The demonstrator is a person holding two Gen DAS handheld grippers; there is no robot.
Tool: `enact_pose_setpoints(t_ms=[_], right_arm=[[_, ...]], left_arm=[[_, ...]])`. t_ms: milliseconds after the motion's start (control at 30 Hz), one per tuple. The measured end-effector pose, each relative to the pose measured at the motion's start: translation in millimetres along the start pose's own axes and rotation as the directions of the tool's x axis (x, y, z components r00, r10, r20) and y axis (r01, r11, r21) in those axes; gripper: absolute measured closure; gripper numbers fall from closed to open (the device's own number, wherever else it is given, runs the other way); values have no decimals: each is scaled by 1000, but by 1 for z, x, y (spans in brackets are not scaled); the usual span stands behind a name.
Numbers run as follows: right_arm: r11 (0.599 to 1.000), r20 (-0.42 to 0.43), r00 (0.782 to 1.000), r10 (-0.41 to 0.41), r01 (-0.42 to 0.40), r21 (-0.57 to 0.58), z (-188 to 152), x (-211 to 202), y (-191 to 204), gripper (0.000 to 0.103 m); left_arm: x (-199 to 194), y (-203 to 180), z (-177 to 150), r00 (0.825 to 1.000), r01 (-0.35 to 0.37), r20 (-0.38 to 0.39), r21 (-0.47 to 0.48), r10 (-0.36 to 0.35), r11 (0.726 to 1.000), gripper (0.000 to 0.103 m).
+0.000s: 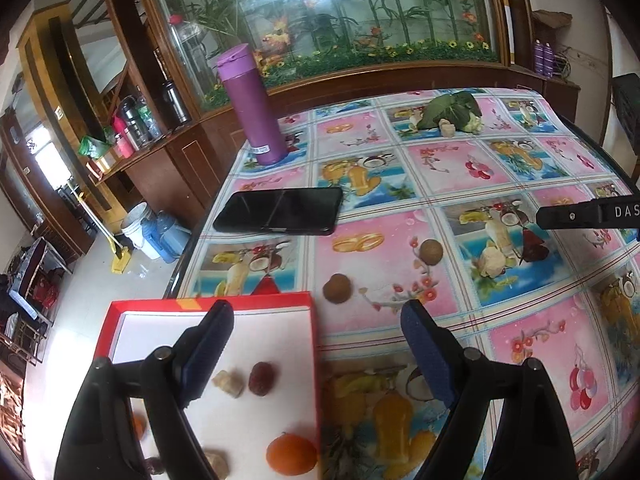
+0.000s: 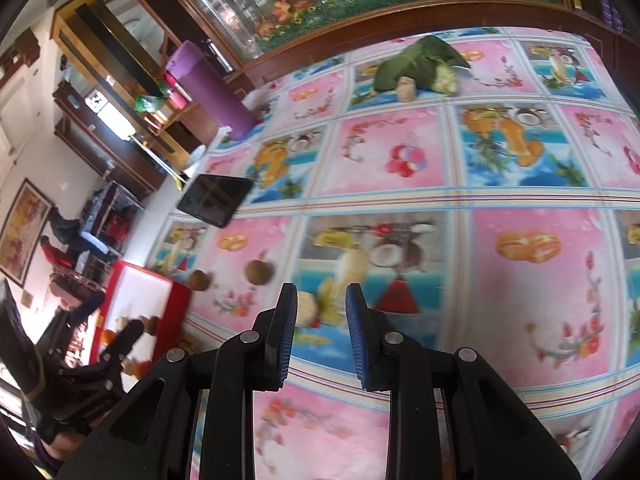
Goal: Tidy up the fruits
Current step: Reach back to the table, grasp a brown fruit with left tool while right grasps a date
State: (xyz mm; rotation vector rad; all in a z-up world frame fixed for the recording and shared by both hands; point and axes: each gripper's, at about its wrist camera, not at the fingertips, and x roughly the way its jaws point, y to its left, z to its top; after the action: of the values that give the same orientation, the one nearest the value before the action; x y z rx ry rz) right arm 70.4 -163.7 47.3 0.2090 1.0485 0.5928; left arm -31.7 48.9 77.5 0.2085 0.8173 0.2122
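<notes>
Left tool (image 1: pixel 316 328) hanging wide apart and empty, one finger over the red tray (image 1: pixel 314 344), the other over the bench (image 1: pixel 500 168) with its pink fruit-print cloth. Inside the tray on white lining: a dark red fruit (image 1: pixel 261 378), a pale lumpy piece (image 1: pixel 229 385) just beside it, an orange (image 1: pixel 291 454) near the tray's right wall, another pale piece (image 1: pixel 218 462) at the bottom edge. Outside the tray, two brown round fruits on the cloth: one (image 1: pixel 337 288) near the tray's far right corner, the other (image 1: pixel 431 251) a little beyond. Black phone (image 1: pixel 280 210) lying flat, purple bottle (image 1: pixel 254 108) upright behind it. Green leafy bundle (image 1: pixel 452 110) at the far side.

Right tool (image 2: pixel 322 308) narrowly apart, gripping nothing, a pale round fruit (image 2: pixel 307 307) on the cloth just past its left finger. View blurred.
</notes>
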Motion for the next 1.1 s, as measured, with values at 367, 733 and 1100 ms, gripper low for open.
enact_pose_setpoints(t_ms=[367,733,1100], right_arm=[[996,-77,995,-70,65,-65,-8,14,-12,78],[986,-93,990,-103,89,-143,-13,30,-1,78],[965,-80,978,-190,171,-200,-17,36,8,87]], left_arm=[[47,-30,20,996,72,-64,89,-67,993,15],[74,-38,46,973,170,-156,-30,-173,985,16],[106,-52,54,924,220,-293,-126,-248,967,36]])
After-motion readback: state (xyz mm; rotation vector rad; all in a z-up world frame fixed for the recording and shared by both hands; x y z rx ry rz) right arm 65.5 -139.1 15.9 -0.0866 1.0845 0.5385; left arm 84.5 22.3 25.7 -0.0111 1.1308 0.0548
